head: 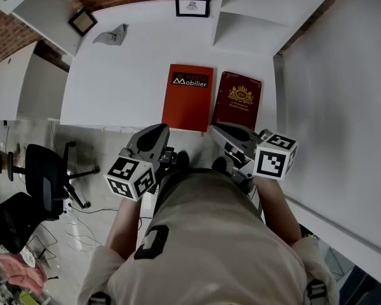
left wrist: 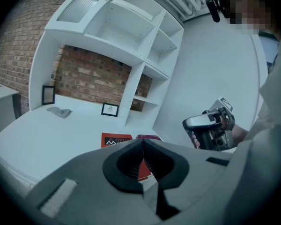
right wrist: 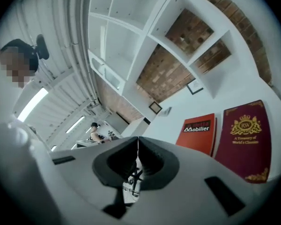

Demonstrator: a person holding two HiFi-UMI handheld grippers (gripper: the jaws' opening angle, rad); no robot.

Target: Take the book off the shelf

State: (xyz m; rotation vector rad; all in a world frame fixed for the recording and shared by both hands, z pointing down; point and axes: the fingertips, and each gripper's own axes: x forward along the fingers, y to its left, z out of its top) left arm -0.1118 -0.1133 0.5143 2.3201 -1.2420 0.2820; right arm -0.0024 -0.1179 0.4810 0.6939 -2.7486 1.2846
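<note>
"Head view first: where was the book?" asked the checker.

"Off the shelf. Orange-red book (head: 187, 97) lay flat on the white desk (head: 120, 75), cover up, near the front edge. Dark red book (head: 237, 100) just beside it on the right, narrow gap, not overlapping."

"Which one was the task's?"

"Couldn't tell. The shelf unit (head: 247, 18) at the back right looked bare in every bay I could see."

"Grippers?"

"Left gripper (head: 153, 135) had its jaws closed tight on nothing; its own view showed the pads meeting with only desk behind them. Right gripper (head: 221, 131) was the same, pads together and empty. Both hung just off the desk's front edge, close to the person's body, touching neither book."

"So the step?"

"My guess: removal done, hands backed away. If so, the job was to keep both noses clear of the covers and not nudge either book."

"And if a book needed lifting again?"

"Open wide before coming in, take the near edge squarely, and lift straight so the neighbour wasn't dragged. A flat cover gives little to bite."

"Anything else around?"

"A small frame (head: 192, 6) at the back wall, another frame (head: 82, 21) at the left corner, a grey crumpled scrap (head: 111, 35) between them, and an office chair (head: 44, 176) on the floor to the left."
</note>
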